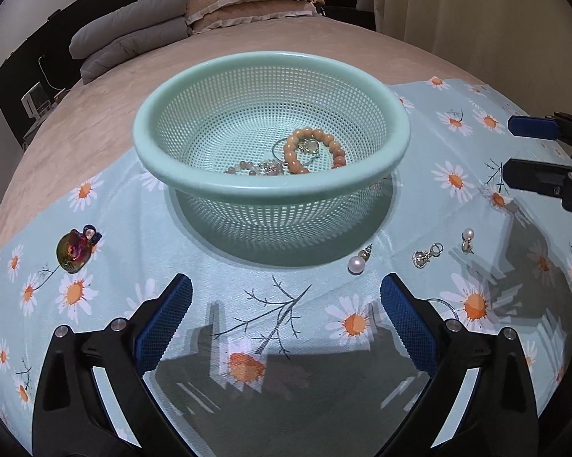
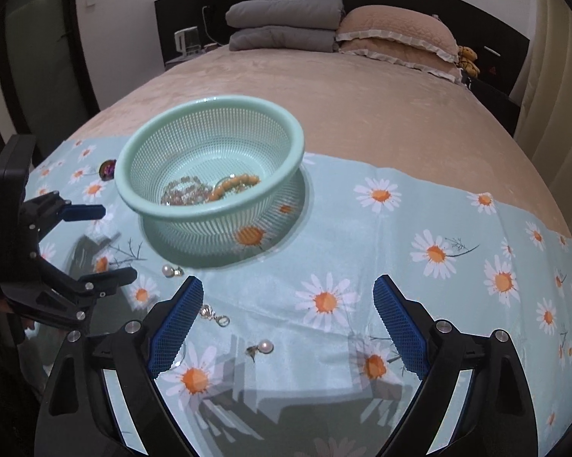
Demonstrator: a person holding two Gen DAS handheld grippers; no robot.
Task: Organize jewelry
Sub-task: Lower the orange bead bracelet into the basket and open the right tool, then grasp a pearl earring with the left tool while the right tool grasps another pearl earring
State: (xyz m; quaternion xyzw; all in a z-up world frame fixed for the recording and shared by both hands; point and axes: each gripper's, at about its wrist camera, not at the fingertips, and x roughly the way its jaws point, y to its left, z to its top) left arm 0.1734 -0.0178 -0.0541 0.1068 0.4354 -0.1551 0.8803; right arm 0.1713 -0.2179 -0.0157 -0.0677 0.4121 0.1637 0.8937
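Earrings [image 2: 261, 347] lie between the gaping right hand-held gripper [image 2: 287, 327]; left hand-held gripper [image 1: 286, 320] gapes empty.

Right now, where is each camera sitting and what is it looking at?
Left wrist: sits on the left gripper, looks down over its open fingers at the green basket; the right gripper shows at the right edge.
Right wrist: sits on the right gripper, faces the daisy cloth and bed; the left gripper shows at the left.
Shared: basket, cloth, pearl earrings.
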